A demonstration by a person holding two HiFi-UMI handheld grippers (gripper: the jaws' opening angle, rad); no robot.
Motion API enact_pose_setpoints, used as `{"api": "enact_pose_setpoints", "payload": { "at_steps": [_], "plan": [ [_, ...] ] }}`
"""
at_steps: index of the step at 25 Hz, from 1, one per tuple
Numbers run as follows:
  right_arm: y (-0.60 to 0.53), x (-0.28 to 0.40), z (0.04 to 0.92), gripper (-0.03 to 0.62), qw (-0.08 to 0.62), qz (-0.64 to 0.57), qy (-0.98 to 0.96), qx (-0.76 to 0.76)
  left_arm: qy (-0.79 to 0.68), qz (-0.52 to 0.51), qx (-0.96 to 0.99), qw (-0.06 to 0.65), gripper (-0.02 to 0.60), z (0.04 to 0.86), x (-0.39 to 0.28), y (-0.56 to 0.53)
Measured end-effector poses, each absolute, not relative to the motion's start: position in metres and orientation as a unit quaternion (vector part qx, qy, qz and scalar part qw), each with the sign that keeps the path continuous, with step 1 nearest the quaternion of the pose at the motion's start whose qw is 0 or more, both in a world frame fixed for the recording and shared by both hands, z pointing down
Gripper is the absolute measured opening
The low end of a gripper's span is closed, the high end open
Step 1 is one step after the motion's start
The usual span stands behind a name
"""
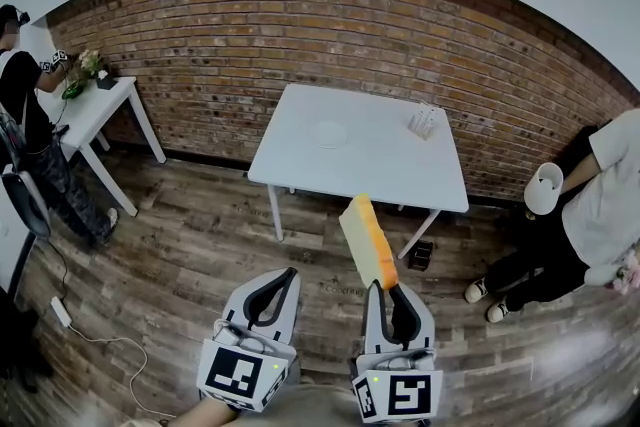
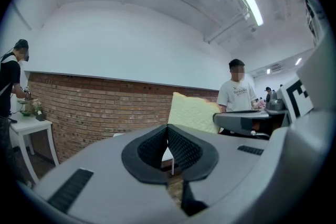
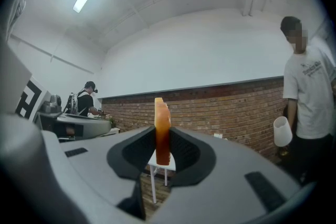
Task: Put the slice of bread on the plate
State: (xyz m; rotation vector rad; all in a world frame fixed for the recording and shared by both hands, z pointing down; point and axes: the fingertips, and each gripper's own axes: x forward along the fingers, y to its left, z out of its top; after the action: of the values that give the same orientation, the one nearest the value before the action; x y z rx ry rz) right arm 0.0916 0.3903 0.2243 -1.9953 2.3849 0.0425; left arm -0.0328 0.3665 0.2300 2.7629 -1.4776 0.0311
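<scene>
The white square table (image 1: 300,165) stands well ahead. My left claw (image 1: 285,275) is closed on nothing. My right claw (image 1: 388,293) is clamped on the load. The round, pale plate (image 1: 329,133) waits on that tabletop. The slice of bread (image 1: 368,240), soft and golden-crusted, stands on edge between ribbed pads (image 3: 185,150), likely so it cannot flop.

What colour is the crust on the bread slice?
Orange-brown; the bread slice shows its crust edge best in the right gripper view.

White table (image 1: 370,165) with plate (image 1: 329,133), small object (image 1: 424,121)
</scene>
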Motion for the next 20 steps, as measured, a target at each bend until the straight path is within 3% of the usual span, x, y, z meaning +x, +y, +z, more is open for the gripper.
{"api": "enact_pose_setpoints", "payload": {
  "at_steps": [20],
  "plan": [
    [0.281,0.097,0.23,0.084,0.01,0.022,0.754,-0.656,-0.455,0.006,0.89,0.012,0.009,0.238,-0.03,0.253]
  ]
}}
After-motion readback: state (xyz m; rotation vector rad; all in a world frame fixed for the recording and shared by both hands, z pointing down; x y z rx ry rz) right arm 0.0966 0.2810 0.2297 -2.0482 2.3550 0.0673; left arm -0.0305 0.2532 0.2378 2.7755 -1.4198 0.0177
